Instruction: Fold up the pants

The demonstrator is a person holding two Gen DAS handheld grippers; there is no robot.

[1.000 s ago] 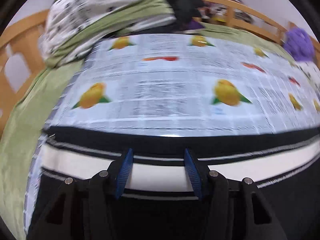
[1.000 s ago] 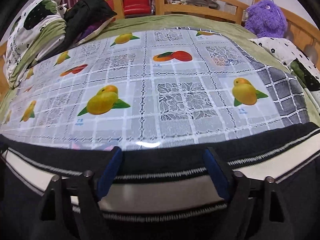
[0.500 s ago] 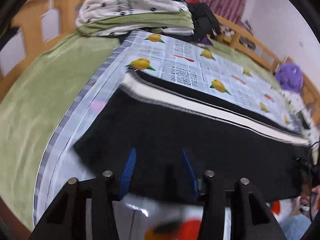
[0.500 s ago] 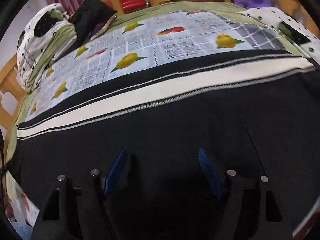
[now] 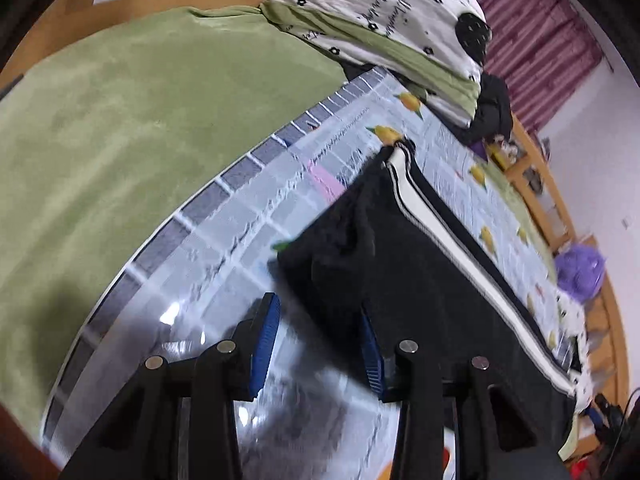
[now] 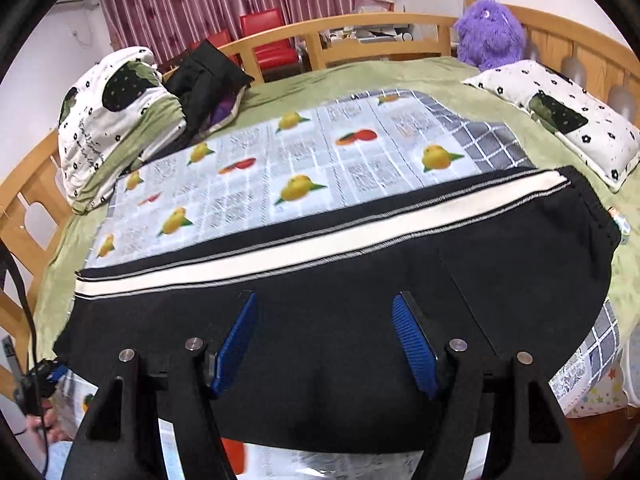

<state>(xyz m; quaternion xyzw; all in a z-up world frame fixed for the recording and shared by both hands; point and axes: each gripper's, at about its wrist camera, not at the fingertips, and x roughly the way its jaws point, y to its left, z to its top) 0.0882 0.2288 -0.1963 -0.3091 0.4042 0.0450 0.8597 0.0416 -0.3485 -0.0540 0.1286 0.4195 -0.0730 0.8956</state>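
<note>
- left gripper (image 5: pixel 316 346) is half open with nothing pinched. its jaws have just been closing in, and only the near corner of the black pants (image 5: pixel 420 300) sits in the gap, not clamped.
- right gripper (image 6: pixel 326 344) hangs wide open over the middle of the pants (image 6: pixel 360 320), holding nothing. its jaws have narrowed a touch.
- pants lie flat and lengthwise across the fruit-print mat (image 6: pixel 280 160) on the green bedspread (image 5: pixel 120 120), with the white side stripe (image 6: pixel 320 240) on the far edge. looks like one leg is already over the other.
- so i'd call this the gap between folds.
- next up, probably: left grabs the end by that corner, right takes the other end, then bring them together without bunching.
</note>
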